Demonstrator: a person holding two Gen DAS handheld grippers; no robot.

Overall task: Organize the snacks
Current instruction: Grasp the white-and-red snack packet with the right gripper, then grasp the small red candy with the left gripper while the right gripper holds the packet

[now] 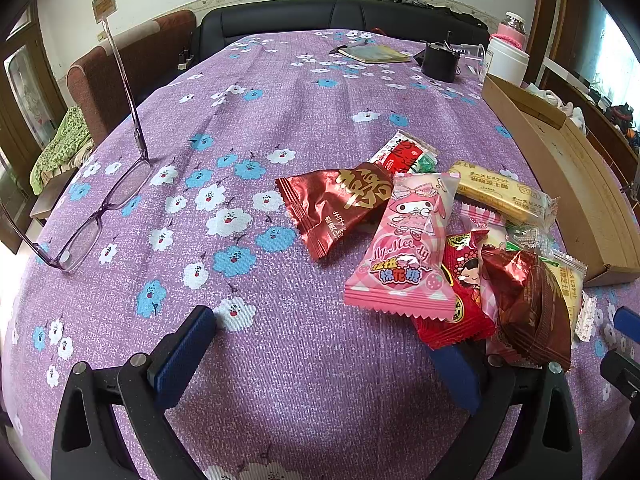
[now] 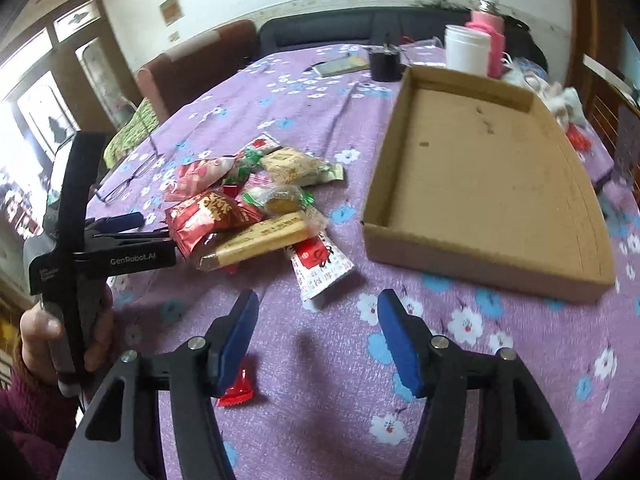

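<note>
A pile of wrapped snacks (image 1: 440,240) lies on the purple flowered tablecloth; it also shows in the right wrist view (image 2: 256,204). It includes a dark red packet (image 1: 336,208), a pink marshmallow packet (image 1: 404,256) and a yellow biscuit bar (image 2: 260,242). My left gripper (image 1: 324,356) is open, low at the pile's near edge, its right finger under the packets; it also shows in the right wrist view (image 2: 132,232). My right gripper (image 2: 316,340) is open and empty above the cloth, in front of the pile. A small red candy (image 2: 238,392) lies by its left finger. The cardboard tray (image 2: 480,248) is empty.
Purple glasses (image 1: 88,216) lie at the left. A black holder (image 1: 440,62), a notebook (image 1: 374,54), a white container (image 2: 466,54) and a pink bottle (image 2: 490,40) stand at the far end. Chairs and a sofa surround the table.
</note>
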